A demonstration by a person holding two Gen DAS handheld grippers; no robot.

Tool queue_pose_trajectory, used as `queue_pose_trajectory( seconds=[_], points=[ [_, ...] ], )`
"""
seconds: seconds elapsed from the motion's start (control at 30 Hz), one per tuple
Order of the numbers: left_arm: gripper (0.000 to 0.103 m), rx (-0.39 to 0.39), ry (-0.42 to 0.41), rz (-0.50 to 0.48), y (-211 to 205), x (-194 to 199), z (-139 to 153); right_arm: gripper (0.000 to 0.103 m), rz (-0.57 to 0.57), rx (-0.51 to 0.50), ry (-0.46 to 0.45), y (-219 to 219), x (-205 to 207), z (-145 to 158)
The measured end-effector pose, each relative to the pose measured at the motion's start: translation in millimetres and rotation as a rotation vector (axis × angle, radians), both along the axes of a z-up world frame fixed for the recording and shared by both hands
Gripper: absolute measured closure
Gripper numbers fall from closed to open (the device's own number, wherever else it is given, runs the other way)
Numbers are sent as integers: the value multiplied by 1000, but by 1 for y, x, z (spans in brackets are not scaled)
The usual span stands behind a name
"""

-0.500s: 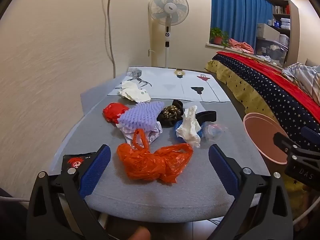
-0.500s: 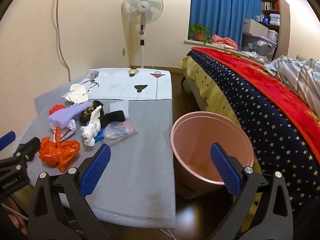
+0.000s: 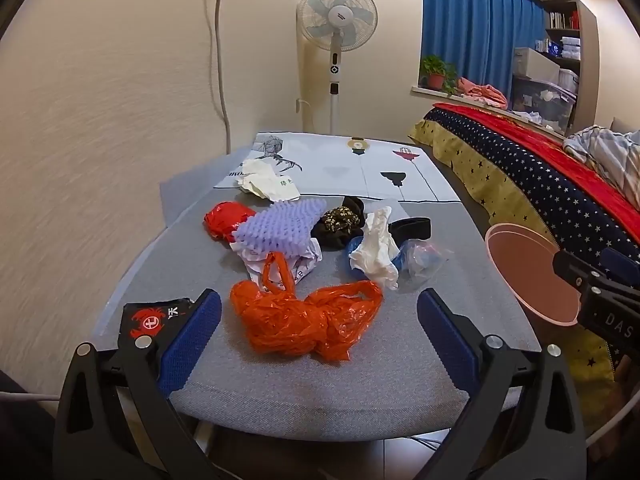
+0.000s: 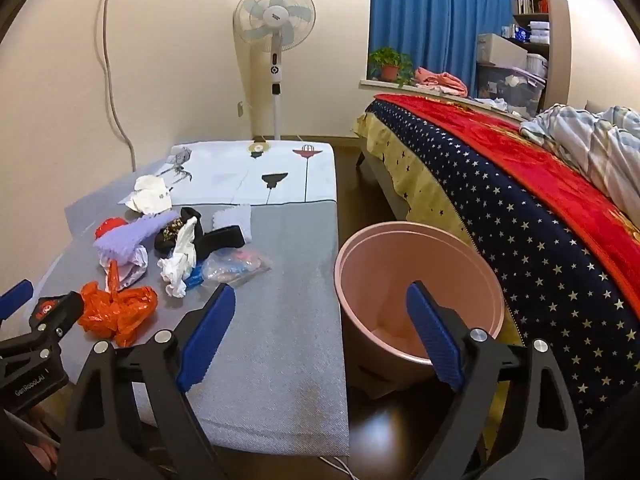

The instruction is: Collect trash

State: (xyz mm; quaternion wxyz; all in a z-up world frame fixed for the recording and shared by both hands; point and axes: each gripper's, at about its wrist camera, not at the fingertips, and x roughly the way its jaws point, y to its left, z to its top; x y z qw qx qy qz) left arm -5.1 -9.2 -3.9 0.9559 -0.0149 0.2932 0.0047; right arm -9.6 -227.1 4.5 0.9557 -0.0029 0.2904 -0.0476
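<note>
Two grippers, both spread wide and empty, over a table of trash

Item 1: my left gripper (image 3: 318, 330), fingers spread as wide as they go, nothing between the pads. It hangs over the near edge of the grey table (image 3: 400, 380), tilted down toward it.

Item 2: orange plastic bag (image 3: 304, 322), crumpled, lying just ahead of my left gripper, in line with the gap between its fingers and apart from them.

Item 3: black wrapper with red crab mark (image 3: 154, 316), beside my left gripper's left finger.

Item 4: beyond the bag, a loose heap: purple foam netting (image 3: 278, 226), red wrapper (image 3: 224, 220), white crumpled paper (image 3: 378, 246), black cloth (image 3: 340, 220), clear plastic bag (image 3: 420, 256).

Item 5: my right gripper (image 4: 320, 330), fingers also wide apart, gripping nothing. Its left finger hangs over the table, its right finger over the bin.

Item 6: pink bin (image 4: 420, 276), on the floor just right of the table, beside the bed (image 4: 540, 220).
</note>
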Motion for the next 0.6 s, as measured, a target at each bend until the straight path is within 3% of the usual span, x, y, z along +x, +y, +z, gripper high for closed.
queue_pose_trajectory(
  seconds=[0.6],
  points=[
    [8,-14,-4,-15,3,-3,2,16,-5,-12,12,4,3,0]
  ],
)
